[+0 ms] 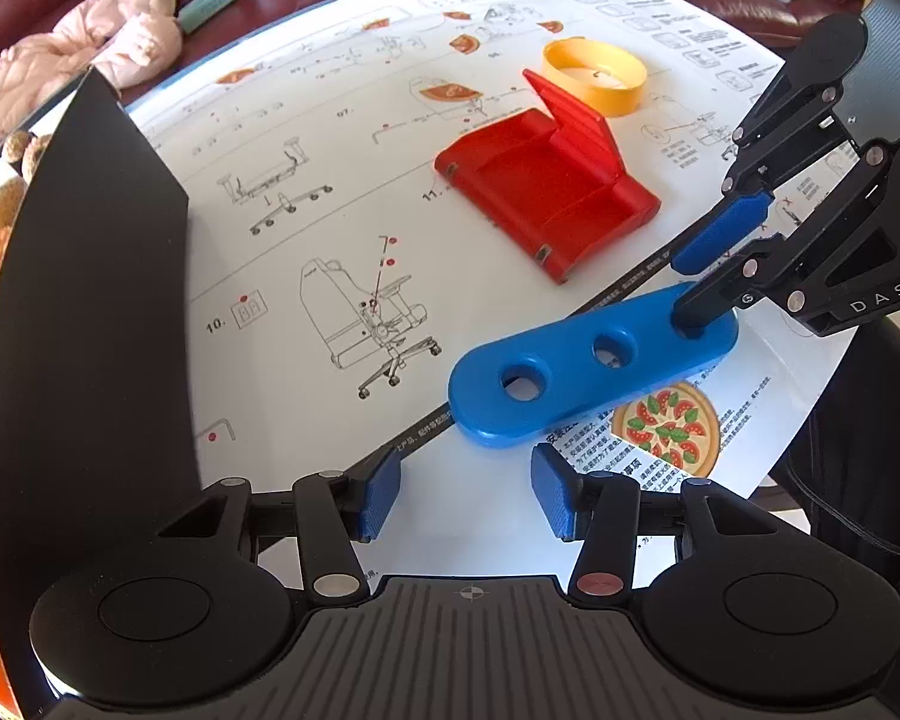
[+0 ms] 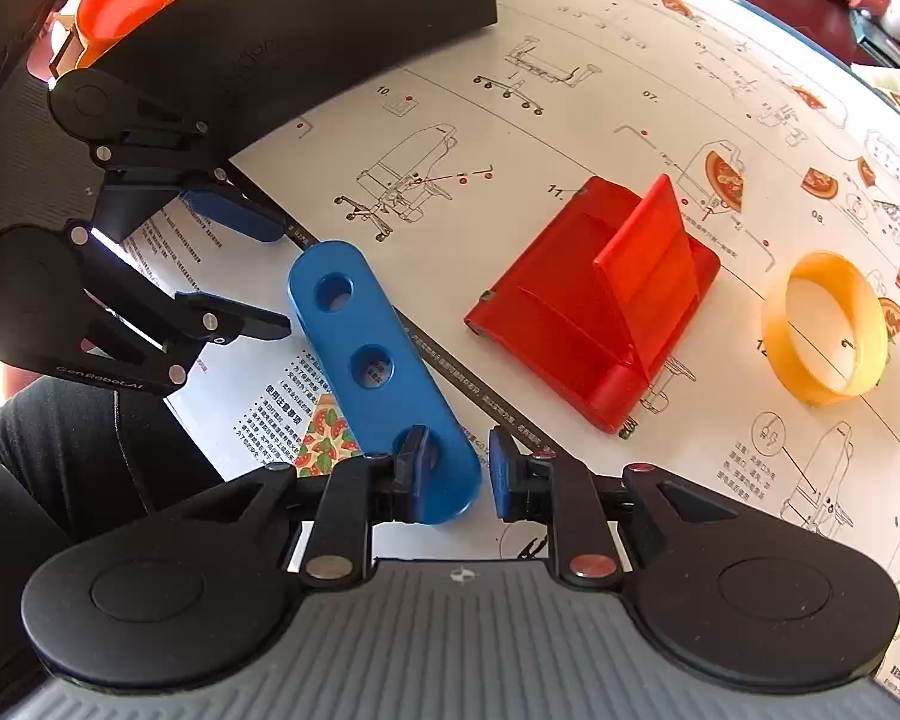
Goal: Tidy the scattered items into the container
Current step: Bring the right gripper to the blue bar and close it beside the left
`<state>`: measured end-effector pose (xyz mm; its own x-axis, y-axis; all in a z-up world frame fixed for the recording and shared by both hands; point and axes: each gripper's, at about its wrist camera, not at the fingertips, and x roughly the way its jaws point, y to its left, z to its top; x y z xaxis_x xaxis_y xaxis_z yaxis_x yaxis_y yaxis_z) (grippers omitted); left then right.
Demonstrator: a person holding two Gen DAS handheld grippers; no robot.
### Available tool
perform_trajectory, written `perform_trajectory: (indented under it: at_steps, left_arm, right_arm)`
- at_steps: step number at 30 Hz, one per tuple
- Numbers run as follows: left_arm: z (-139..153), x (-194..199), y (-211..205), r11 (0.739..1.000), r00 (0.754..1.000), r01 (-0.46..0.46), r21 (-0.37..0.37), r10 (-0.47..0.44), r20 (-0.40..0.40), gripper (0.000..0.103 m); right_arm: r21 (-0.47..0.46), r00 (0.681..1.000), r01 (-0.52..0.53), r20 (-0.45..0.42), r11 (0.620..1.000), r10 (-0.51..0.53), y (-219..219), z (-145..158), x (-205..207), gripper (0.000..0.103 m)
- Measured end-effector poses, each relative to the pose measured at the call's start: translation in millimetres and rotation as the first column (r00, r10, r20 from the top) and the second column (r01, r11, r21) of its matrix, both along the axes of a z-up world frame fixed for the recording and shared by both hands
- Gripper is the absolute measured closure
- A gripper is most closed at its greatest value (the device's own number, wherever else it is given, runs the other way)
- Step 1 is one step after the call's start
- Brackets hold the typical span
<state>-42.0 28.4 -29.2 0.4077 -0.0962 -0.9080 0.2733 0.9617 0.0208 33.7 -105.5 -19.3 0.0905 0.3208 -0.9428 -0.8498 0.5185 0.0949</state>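
- Our right claw [image 2: 453, 471] has one finger poked into the end hole of the blue three-hole bar [image 2: 372, 372] and the other outside its rounded end, jaws narrowed onto that end wall, so we'd call it gripped.
- Left claw [image 1: 465, 495] hangs open just short of the bar's other end, holding nothing.
- To do this well: lift straight up, keep the pinch firm so the bar doesn't swing on the one finger, then carry it over the black container [image 2: 306, 18] wall before letting go.
- The bar is glossy, flat and rigid with rounded ends, lying on the instruction sheet [image 1: 306, 192] on the surface.
- The red stand [image 1: 549, 192] and yellow ring [image 1: 594, 81] sit further off, still to go.
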Motion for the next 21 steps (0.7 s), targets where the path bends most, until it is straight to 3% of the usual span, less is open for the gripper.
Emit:
perform_trajectory:
  at_steps: [2,5,6,12,21]
  left_arm:
    - [8,-1,-1,1.000,1.000,0.019,-0.006,-0.018,0.020,0.033]
    - [18,0,-7,0.998,0.996,0.068,0.010,-0.068,0.058,0.021]
    - [19,1,-10,0.996,0.994,0.088,0.020,-0.089,0.066,0.020]
    - [13,17,-28,0.976,0.976,0.207,0.067,-0.211,0.061,0.019]
    - [-3,16,-35,0.953,0.954,0.300,0.054,-0.301,0.010,0.023]
  right_arm:
    - [0.020,1.000,-0.015,-0.001,1.000,0.015,-3,5,-2,0.074]
    - [0.039,0.998,-0.059,0.006,0.997,0.059,-5,10,-9,0.049]
    - [0.039,0.997,-0.076,0.013,0.996,0.076,-4,11,-12,0.046]
    - [0.021,0.988,-0.151,0.037,0.988,0.150,-2,6,-26,0.046]
    - [0.034,0.977,-0.201,0.078,0.979,0.198,-7,3,-28,0.046]
